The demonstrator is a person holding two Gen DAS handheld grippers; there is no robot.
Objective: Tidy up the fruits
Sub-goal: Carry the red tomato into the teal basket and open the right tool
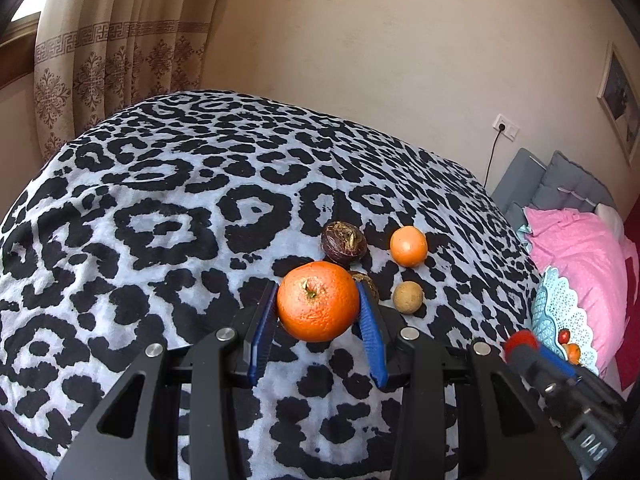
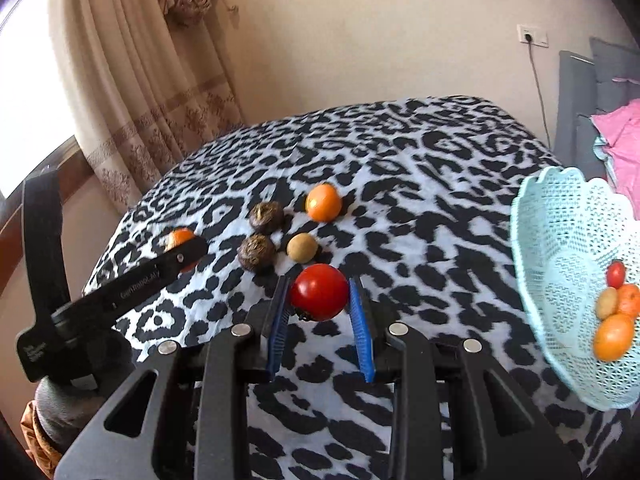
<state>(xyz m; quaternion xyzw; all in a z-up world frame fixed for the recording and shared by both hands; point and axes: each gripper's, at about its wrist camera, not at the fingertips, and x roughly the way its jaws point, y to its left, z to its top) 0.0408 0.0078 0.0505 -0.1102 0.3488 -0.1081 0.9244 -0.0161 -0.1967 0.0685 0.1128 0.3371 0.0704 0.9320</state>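
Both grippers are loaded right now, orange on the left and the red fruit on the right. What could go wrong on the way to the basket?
1. The red fruit is round and smooth and touches the right gripper only at its sides; it may slip out.
2. The light blue basket sits tilted at the bed's edge, already holding fruit; a hard drop could tip it.
3. The left gripper holds the orange just above loose fruit, such as the small tan fruit; lowering it could knock them rolling.

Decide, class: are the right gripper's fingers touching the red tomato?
Touching. The right wrist view shows both blue fingers pressed against the sides of the red tomato, which they hold clear of the blanket.
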